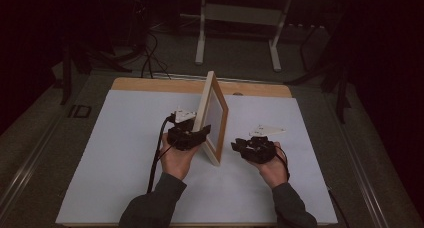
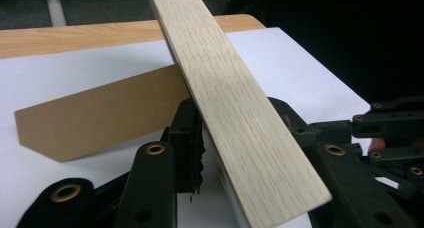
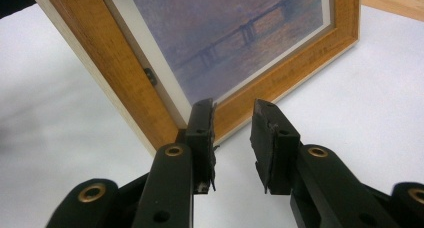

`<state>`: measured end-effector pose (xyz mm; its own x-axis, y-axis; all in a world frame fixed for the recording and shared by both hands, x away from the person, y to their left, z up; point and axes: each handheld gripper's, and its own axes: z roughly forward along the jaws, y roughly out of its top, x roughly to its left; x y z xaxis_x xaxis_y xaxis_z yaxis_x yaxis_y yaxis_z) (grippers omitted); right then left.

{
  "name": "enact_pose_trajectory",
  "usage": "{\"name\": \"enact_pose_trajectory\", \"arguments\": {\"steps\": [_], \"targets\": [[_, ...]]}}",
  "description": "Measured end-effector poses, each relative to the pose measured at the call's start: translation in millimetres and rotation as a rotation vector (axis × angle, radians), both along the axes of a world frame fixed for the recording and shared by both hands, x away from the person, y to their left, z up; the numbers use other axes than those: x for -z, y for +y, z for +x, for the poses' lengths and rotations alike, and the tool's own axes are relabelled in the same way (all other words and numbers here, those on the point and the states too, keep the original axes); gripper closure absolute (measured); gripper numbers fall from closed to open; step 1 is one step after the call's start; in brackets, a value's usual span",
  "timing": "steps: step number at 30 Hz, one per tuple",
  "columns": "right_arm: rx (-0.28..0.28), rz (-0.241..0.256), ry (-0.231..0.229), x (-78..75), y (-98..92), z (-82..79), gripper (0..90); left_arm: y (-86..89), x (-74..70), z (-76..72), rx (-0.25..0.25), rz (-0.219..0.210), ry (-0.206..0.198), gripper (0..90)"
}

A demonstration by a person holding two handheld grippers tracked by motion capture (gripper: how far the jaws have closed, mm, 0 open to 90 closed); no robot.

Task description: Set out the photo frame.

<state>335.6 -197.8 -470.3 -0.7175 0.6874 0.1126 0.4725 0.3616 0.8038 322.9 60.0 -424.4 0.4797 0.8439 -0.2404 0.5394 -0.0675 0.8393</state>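
Observation:
A wooden picture frame (image 1: 214,115) stands nearly upright on the white sheet (image 1: 125,153), its picture side toward the right. My left gripper (image 1: 200,134) is shut on the frame's lower near edge; the pale wood edge (image 2: 235,113) runs between its jaws, and the brown cardboard back stand (image 2: 100,118) juts out behind. My right gripper (image 1: 239,147) hovers just right of the frame, open, with nothing between its fingers. In the right gripper view the frame's corner (image 3: 125,78) and the bridge print (image 3: 225,28) sit close ahead of my right gripper (image 3: 232,113).
The white sheet covers most of a wooden tabletop (image 1: 150,84). Behind the table stands a white desk frame (image 1: 240,18) on a dark floor, with cables (image 1: 150,58) at the back left. Bare sheet lies to both sides of the frame.

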Motion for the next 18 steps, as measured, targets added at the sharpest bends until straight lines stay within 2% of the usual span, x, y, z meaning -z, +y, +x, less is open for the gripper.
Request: {"name": "enact_pose_trajectory", "arguments": {"steps": [18], "targets": [[-0.001,0.002,-0.002,1.1,0.1,0.0,70.2,13.3,3.0,4.1,-0.08,-0.03,-0.019,70.2]]}}
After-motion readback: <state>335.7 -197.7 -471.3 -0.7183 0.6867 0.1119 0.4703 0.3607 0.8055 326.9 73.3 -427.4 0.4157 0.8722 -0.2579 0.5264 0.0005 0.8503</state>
